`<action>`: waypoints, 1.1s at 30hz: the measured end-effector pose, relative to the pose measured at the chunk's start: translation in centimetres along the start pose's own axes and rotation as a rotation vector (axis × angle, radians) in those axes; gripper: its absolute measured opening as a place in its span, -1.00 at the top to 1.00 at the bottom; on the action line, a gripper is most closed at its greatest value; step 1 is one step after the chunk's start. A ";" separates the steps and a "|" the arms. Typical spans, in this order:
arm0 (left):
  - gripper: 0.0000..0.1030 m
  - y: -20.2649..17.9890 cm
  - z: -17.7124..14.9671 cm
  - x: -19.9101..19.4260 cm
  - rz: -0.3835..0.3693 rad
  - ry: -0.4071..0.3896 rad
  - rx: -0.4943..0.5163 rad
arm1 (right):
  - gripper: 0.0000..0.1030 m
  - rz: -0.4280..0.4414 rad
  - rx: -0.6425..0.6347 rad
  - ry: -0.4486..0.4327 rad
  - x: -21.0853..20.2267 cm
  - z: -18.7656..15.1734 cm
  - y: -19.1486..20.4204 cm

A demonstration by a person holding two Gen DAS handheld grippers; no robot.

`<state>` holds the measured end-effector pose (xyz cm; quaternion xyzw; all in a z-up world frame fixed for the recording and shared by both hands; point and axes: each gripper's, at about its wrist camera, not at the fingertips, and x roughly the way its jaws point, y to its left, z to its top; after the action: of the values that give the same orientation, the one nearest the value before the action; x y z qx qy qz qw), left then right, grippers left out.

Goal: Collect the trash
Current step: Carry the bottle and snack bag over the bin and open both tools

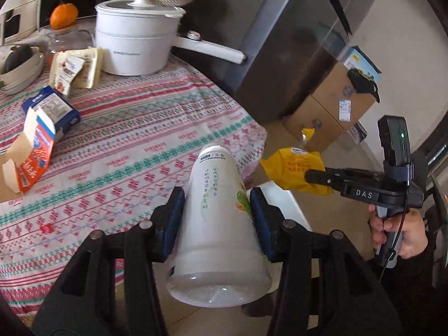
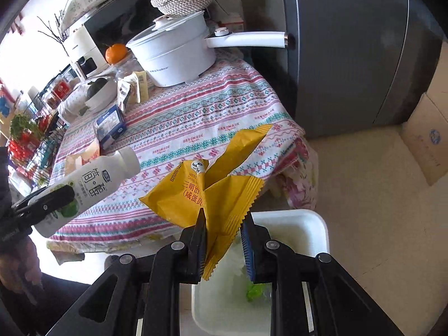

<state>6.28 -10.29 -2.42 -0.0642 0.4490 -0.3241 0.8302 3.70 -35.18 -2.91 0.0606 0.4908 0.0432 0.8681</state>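
A white drink bottle [image 1: 221, 210] with green print sits between the blue pads of my left gripper [image 1: 218, 210], which is shut on its body, neck pointing away over the table's edge. My right gripper [image 2: 224, 232] is shut on a crumpled yellow snack wrapper [image 2: 212, 193] and hangs above a white bin [image 2: 310, 224] on the floor. In the left wrist view the right gripper [image 1: 310, 175] and yellow wrapper [image 1: 291, 168] show at the right, held by a hand. The right wrist view shows the left gripper [image 2: 56, 198] with the bottle [image 2: 98, 182] at the left.
On the patterned tablecloth [image 1: 140, 140] lie an orange and white carton [image 1: 30, 154], a blue carton [image 1: 53, 109], snack packets [image 1: 75, 70], a white pot [image 1: 134, 42] and an orange [image 1: 63, 14]. A grey fridge [image 2: 350, 56] and cardboard boxes [image 1: 330, 103] stand beside the table.
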 end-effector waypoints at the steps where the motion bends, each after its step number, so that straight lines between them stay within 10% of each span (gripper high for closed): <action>1: 0.03 -0.7 -0.3 0.7 -0.011 0.022 0.018 | 0.56 -0.012 0.004 0.009 0.1 -0.3 -0.5; 15: 0.03 -6.9 -5.5 10.4 -0.051 0.324 0.196 | 0.56 -0.138 0.052 0.115 1.9 -4.6 -6.4; 33: -0.38 -7.4 -3.1 10.0 0.027 0.228 0.232 | 0.55 -0.191 0.069 0.180 2.9 -6.7 -9.1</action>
<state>4.14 -21.42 -8.32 0.0753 0.5006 -0.3678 0.7801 -0.41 -43.41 -10.12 0.0392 0.5712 -0.0514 0.8182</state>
